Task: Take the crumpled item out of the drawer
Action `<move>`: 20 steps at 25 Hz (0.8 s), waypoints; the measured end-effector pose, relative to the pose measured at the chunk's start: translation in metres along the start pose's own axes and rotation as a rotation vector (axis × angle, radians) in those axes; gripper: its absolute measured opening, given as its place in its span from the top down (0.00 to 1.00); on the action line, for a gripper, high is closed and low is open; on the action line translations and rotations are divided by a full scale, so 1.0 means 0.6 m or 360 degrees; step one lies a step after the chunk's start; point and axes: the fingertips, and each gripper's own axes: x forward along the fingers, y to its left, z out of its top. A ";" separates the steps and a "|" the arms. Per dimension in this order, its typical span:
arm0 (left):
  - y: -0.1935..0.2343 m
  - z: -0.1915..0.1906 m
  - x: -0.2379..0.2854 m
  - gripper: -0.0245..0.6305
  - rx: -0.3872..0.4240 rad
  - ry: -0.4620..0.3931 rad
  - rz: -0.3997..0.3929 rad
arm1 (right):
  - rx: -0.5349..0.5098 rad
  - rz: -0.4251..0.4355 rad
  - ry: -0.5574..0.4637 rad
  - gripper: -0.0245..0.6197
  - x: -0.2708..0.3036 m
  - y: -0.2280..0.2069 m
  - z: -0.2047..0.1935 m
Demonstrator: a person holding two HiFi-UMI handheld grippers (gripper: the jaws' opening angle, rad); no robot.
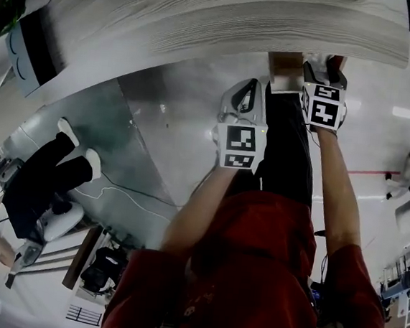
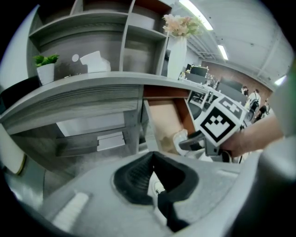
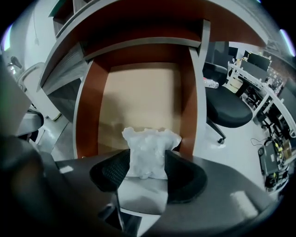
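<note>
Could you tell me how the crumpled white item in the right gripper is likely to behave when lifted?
Probably light and soft: the crumpled white item bulges and creases between the pads of the right gripper. It likely squashes rather than slips; its irregular shape seems unlikely to roll.

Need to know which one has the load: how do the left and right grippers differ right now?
The right gripper is shut on the crumpled white item; the left gripper has its jaws together on nothing. The right gripper sits at the open drawer's front, looking in; the left gripper hangs back beside it. Both have black pads.
</note>
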 end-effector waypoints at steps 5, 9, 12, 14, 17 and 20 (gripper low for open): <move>0.017 -0.018 0.003 0.97 -0.0017 0.0028 0.0029 | 0.0022 -0.0013 0.0047 0.63 0.026 0.005 -0.011; 0.024 -0.027 0.003 0.97 -0.0028 0.0049 0.0041 | -0.0009 -0.0055 0.0112 0.63 0.037 0.004 -0.017; 0.025 -0.029 0.005 0.97 -0.0032 0.0064 0.0045 | -0.0008 -0.0054 0.0144 0.63 0.039 0.002 -0.017; 0.023 -0.028 0.004 0.97 -0.0032 0.0066 0.0040 | -0.0013 -0.0058 0.0149 0.63 0.037 0.001 -0.017; 0.023 -0.029 0.001 0.97 -0.0028 0.0066 0.0040 | -0.0032 -0.0062 0.0153 0.65 0.038 0.003 -0.017; 0.024 -0.031 -0.001 0.97 -0.0029 0.0074 0.0046 | -0.0064 -0.0038 0.0161 0.70 0.037 0.005 -0.016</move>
